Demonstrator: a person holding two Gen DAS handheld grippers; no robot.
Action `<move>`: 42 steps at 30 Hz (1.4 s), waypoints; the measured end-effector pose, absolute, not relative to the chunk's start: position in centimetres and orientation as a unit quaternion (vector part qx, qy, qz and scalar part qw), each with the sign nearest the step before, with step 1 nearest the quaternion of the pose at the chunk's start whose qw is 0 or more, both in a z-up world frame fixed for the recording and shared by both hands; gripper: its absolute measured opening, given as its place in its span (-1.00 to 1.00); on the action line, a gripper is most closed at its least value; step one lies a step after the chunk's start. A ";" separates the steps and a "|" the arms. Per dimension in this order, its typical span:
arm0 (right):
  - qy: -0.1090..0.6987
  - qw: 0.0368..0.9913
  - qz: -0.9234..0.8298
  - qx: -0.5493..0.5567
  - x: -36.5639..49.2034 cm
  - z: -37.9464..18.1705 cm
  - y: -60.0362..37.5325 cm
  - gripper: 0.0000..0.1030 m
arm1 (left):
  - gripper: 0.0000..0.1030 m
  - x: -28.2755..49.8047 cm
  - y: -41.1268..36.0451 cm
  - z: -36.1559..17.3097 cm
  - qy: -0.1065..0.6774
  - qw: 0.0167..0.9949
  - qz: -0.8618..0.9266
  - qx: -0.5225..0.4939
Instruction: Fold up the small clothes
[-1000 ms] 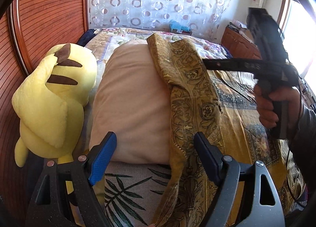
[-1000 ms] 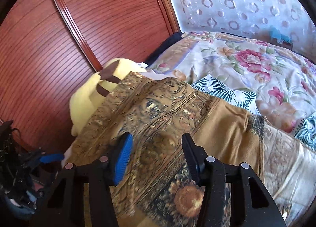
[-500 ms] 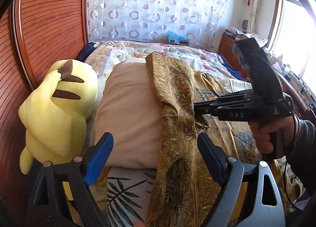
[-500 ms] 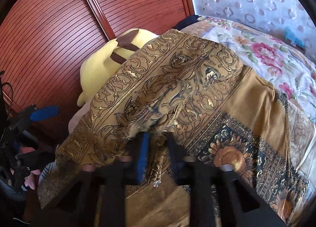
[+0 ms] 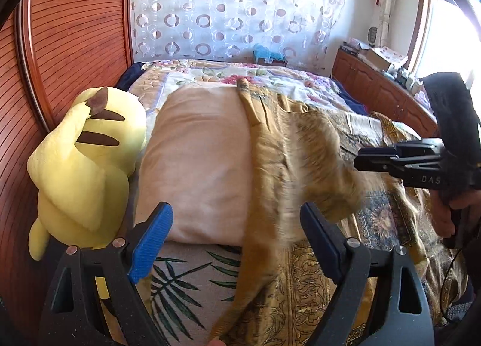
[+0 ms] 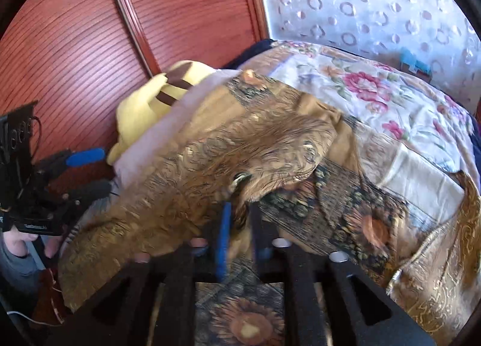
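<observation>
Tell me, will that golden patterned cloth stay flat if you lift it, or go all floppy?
Probably floppy: the golden cloth drapes over the pillow and bunches between the right gripper, whose jaws are opening. It looks thin and light. It may slip free.

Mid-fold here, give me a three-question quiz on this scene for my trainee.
1. True or false: the left gripper holds the golden garment.
2. What lies between the right gripper fingers? A) pillow B) golden garment C) yellow plush toy
3. Fill in: the yellow plush toy lies beside the ____.

Key: 1 false, its jaws are open and empty. 2 B, cloth sits between the opening jaws. 3 pillow.
</observation>
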State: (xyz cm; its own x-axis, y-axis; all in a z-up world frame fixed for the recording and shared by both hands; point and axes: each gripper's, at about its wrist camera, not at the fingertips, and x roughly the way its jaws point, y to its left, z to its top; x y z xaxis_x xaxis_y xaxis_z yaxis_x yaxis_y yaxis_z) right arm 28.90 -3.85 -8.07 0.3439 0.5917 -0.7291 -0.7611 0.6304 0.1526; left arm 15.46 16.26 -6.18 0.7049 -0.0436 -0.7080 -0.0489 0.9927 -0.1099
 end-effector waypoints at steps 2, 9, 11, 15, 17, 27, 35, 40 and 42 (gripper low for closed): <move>0.397 0.822 0.396 -0.101 29.5 -8.2 -4.3 -0.03 | 0.69 15.6 15.7 -6.4 0.388 0.920 0.003 -0.053; 0.413 0.830 0.369 -0.065 33.3 -9.8 -4.0 -0.02 | 0.69 16.0 14.3 -8.5 0.416 0.909 0.007 -0.031; 0.417 0.828 0.370 -0.057 34.6 -10.5 -3.2 -0.03 | 0.69 16.1 14.1 -9.2 0.426 0.904 0.008 -0.029; 0.415 0.826 0.380 -0.042 37.3 -11.2 -1.5 -0.03 | 0.69 16.2 13.5 -10.6 0.438 0.898 0.013 -0.021; 0.414 0.826 0.379 -0.047 39.1 -11.7 -0.5 -0.09 | 0.69 16.2 13.4 -10.6 0.439 0.898 0.012 -0.021; 0.331 0.871 0.357 -0.067 39.0 -9.3 0.6 -0.90 | 1.00 16.7 13.1 -10.9 0.449 0.893 0.012 -0.016; 0.332 0.892 0.295 -0.087 39.4 -9.8 -0.5 -0.07 | 1.00 16.6 13.0 -10.9 0.449 0.893 0.012 -0.016; 0.341 0.892 0.289 -0.069 38.9 -10.0 -3.4 0.00 | 1.00 16.6 13.1 -10.9 0.449 0.893 0.012 -0.016; 0.343 0.893 0.286 -0.059 38.3 -9.4 -5.2 0.00 | 1.00 16.6 13.0 -10.9 0.449 0.893 0.012 -0.016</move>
State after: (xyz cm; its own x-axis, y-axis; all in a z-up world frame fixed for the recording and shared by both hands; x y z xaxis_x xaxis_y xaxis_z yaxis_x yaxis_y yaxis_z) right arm 38.30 -5.22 -9.42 0.6011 0.4696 -0.6467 -0.5508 0.8297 0.0905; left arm 16.60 13.03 -10.90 0.5965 0.0075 -0.8026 -0.0368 0.9992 -0.0180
